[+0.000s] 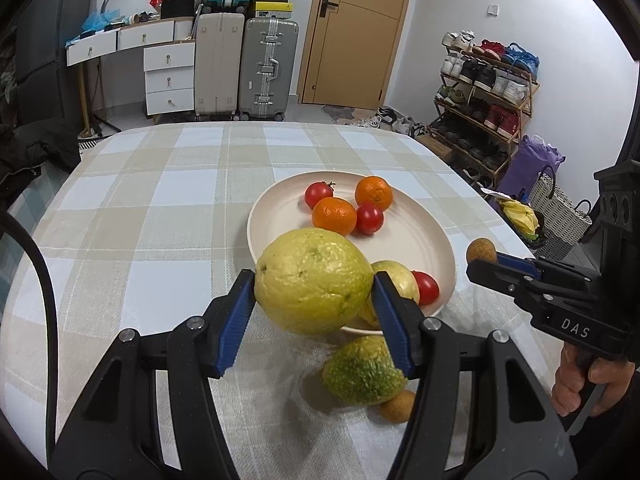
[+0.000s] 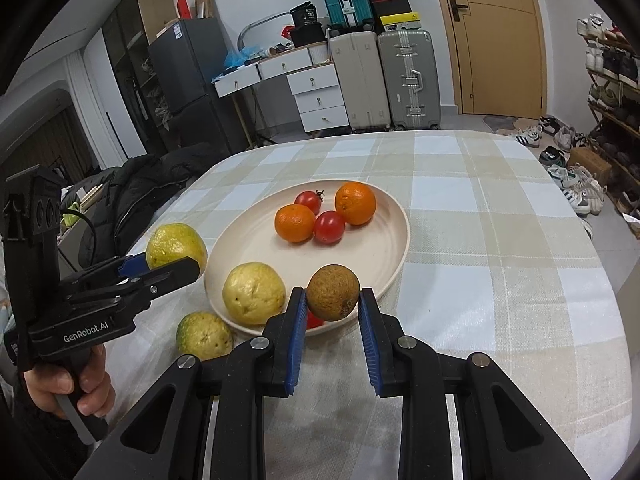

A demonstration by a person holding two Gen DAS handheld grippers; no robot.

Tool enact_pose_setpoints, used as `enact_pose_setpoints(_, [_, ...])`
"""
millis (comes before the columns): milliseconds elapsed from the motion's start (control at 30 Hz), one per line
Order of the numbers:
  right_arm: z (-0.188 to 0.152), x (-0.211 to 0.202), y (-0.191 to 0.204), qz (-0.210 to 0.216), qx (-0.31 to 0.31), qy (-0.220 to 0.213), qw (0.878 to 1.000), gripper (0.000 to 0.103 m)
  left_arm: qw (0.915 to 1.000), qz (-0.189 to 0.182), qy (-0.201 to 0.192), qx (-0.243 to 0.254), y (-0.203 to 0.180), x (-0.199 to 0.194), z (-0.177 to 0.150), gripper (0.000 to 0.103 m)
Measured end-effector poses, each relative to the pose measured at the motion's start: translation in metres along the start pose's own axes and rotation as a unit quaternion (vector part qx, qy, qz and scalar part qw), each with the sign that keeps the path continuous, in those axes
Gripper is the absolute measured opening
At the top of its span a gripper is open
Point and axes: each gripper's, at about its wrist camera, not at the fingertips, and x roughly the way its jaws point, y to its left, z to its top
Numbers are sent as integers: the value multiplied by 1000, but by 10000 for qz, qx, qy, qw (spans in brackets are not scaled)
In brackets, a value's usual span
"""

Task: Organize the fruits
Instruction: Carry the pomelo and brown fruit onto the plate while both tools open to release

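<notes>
The tabletop [image 2: 480, 240] is draped in a checked cloth of beige, white and pale blue squares. Behind it the room is crowded: two upright suitcases [image 2: 384, 80] stand by a tan door [image 2: 492, 36], a teal case and shoe boxes are stacked above them, white drawers [image 2: 320, 96] sit beside a dark fridge [image 2: 188, 80], and a shoe rack [image 1: 488, 92] fills the right-hand wall. A black jacket [image 2: 140, 196] lies heaped off the table's left edge.

A cream plate [image 2: 248, 248] sits mid-table. In it lie two oranges [image 2: 295, 223], two round red tomatoes [image 2: 329, 227] beside them, a pale yellow bumpy guava [image 2: 253, 293] near the front rim, and another tomato [image 1: 426, 287] half hidden at the rim.

The left tongs [image 1: 314, 286] are clamped on a large yellow-green guava [image 1: 314, 280], pitted and dull-skinned, lifted just in front of the plate's near-left edge. The right tongs [image 2: 332, 300] pinch a small brown, rough-skinned round fruit [image 2: 333, 292], held over the plate's front rim.

On the cloth before the plate rests a greener guava [image 1: 362, 372], mottled green and yellow, with a second small brown fruit [image 1: 398, 406] touching it. A person's hand [image 2: 68, 380] grips each handle.
</notes>
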Motion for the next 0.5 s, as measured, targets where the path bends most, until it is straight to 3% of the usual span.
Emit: enact_pose_setpoints(500, [9,27,-11,-10,115,179,9998,27,9999,65,118,1,-2,36,11,57])
